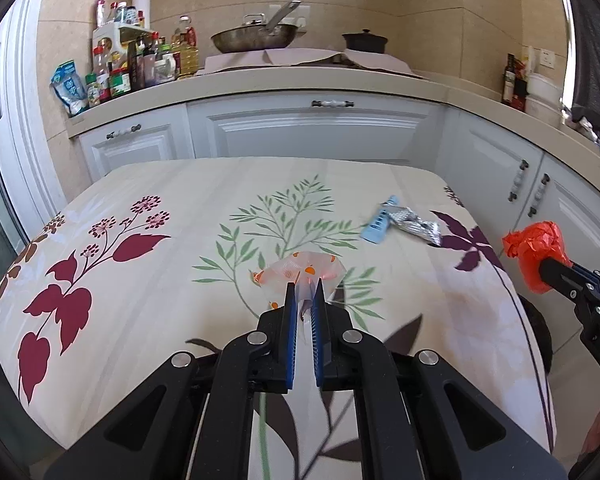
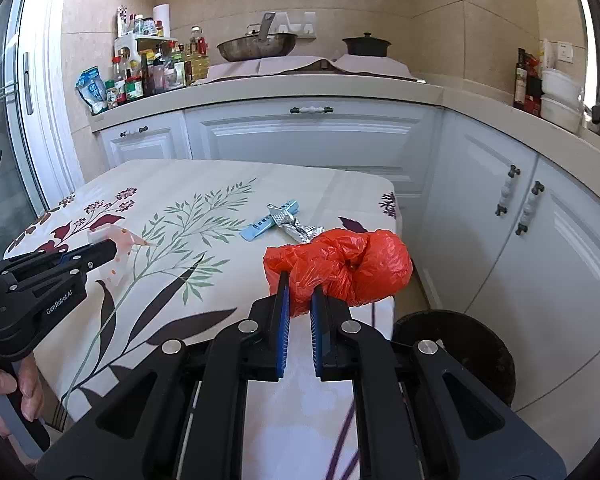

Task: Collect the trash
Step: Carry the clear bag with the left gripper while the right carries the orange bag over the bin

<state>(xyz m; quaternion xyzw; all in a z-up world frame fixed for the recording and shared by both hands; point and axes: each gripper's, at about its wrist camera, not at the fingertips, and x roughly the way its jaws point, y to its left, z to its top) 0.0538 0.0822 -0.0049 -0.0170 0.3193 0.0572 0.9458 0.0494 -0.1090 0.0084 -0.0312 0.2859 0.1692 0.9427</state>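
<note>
Orange-red plastic is bunching out past my right gripper, whose jaws are pinched together on a fold of a crumpled red bag; I am holding it just off the near right corner of the counter, which is wearing a cream cloth printed with maroon, green and dark purple leaves. My left gripper is likewise clamping shut, on a thin translucent wrapper with orange spots that is fanning out beyond the tips over the middle of the cloth. Both pieces are looking feather-light, soft and slippery to me, so I am judging that a pinch on a gathered fold, not on a single slick layer, is what is keeping them from sliding free, and nothing here could break. Two more scraps are lying toward the far right of the counter: a flat pale blue packet and a crinkled silver foil wrapper touching or overlapping it. The blue one is looking flat and would want a grip at an edge; the foil is holding its creases and offers raised ridges. Behind the counter, white cabinet doors are running under a beige worktop crowded with bottles and jars at the far left, a wok and a dark lidded pot against tan tiled walls. Something round and dark is sitting on the floor at the near right, possibly a bin, though I cannot tell.
</note>
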